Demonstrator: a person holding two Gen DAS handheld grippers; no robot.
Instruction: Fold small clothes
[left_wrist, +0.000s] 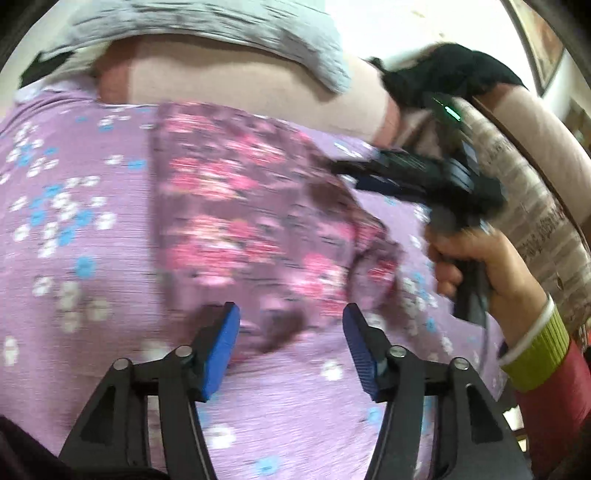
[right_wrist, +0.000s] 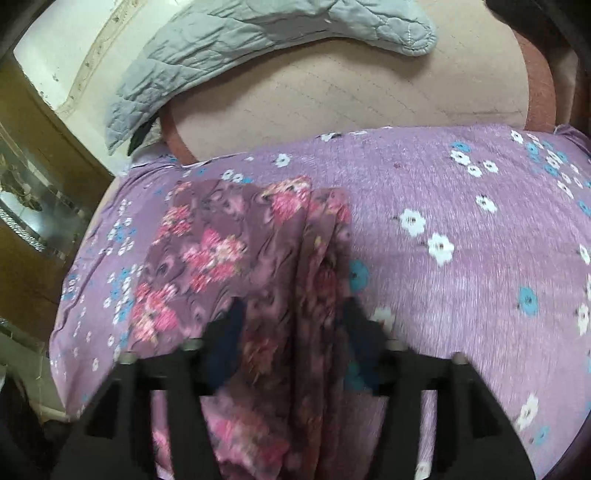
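A small mauve garment with a pink floral print (left_wrist: 236, 206) lies on a lilac bedsheet dotted with white and blue flowers (left_wrist: 74, 221), which covers the bed. Seen along the left gripper (left_wrist: 291, 341), its blue-padded fingers (left_wrist: 221, 343) are spread wide and empty, hovering just over the near edge of the garment, with cloth showing in the gap between them. To the right of those fingers, the person's right hand (left_wrist: 476, 258), in a red sleeve with a green cuff (left_wrist: 535, 354), grips the handle of the other tool, whose fingers reach to the garment's right edge.

In the right wrist view, the right gripper (right_wrist: 291, 325) has a bunched, hanging fold of the floral garment (right_wrist: 236, 254) running between its fingers (right_wrist: 229, 332). They stand apart on either side of the fold, and the blur is too heavy to tell whether they pinch it. Beyond the fingers, past the far edge of the sheet, is a beige mattress (right_wrist: 351, 96), and on it a crumpled grey quilted blanket (right_wrist: 240, 33).
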